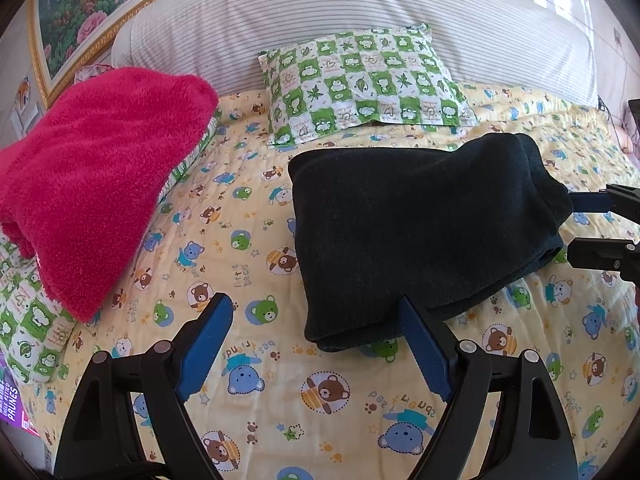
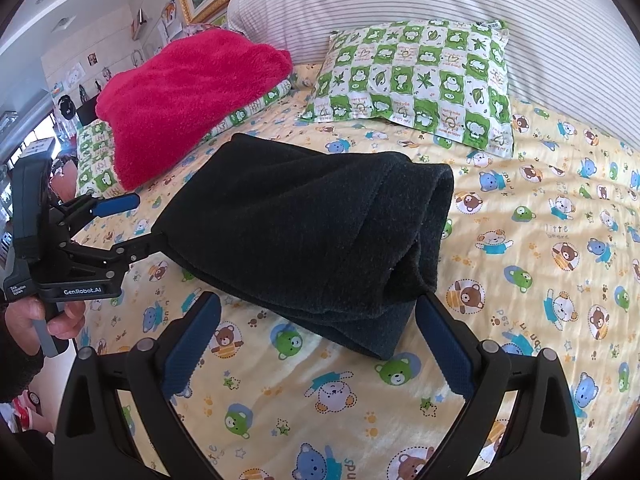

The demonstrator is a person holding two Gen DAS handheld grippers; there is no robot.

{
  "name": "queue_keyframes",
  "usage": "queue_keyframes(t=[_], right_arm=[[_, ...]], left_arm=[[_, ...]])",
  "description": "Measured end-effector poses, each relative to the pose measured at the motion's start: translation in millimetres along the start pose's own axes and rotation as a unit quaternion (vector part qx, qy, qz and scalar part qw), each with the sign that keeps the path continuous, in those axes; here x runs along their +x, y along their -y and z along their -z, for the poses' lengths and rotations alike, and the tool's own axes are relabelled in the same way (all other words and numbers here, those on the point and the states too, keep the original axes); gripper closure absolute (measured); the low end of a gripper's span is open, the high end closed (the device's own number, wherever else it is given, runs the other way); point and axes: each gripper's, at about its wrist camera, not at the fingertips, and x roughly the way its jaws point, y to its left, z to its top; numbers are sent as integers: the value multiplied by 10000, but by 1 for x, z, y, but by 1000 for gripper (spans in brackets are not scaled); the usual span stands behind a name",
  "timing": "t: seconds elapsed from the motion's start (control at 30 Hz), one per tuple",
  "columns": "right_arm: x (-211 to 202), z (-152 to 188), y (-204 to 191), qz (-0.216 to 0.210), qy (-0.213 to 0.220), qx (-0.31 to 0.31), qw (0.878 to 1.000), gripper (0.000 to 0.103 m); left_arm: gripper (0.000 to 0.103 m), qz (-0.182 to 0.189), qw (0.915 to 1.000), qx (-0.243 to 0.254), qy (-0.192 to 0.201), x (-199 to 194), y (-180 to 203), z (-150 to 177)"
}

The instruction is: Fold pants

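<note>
— Both tongs are spread wide and hold nothing: the left tongs (image 1: pixel 316 344) sit at one end of the pants (image 1: pixel 420 240), the right tongs (image 2: pixel 320 344) at the other.

— So the folding looks finished?

— Nearly, I'd say. The pants lie in a compact, layered bundle in the middle of the bed (image 1: pixel 280 400). At most a bit of squaring up is left, since the open end bulges.

— What's the cloth like?

— Dark, thick and soft-knit, with rounded folds. The bedspread is thin printed cotton with cartoon bears. A fluffy pink blanket (image 1: pixel 100 184) and a green checked pillow (image 1: pixel 368 84) lie well apart.
</note>
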Motion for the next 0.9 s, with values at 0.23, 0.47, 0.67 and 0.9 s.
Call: queue_keyframes(t=[0.23,0.47,0.67,0.9], right_arm=[[-2,0,-2,-3,32,11,10000,5],[-4,0,-5,-28,80,17,10000,5],[-6,1,-8,-58,119,32,9999,5],[-7,1,-10,-155,166,138,9996,5]], left_arm=[[18,-28,10000,35,27,-1,0,-1],[18,-67,9999,75,49,-4,-1,-2],[18,-88,9999,101,67,-6,-1,-2],[18,-38,10000,71,-28,-12,-2,-3]])
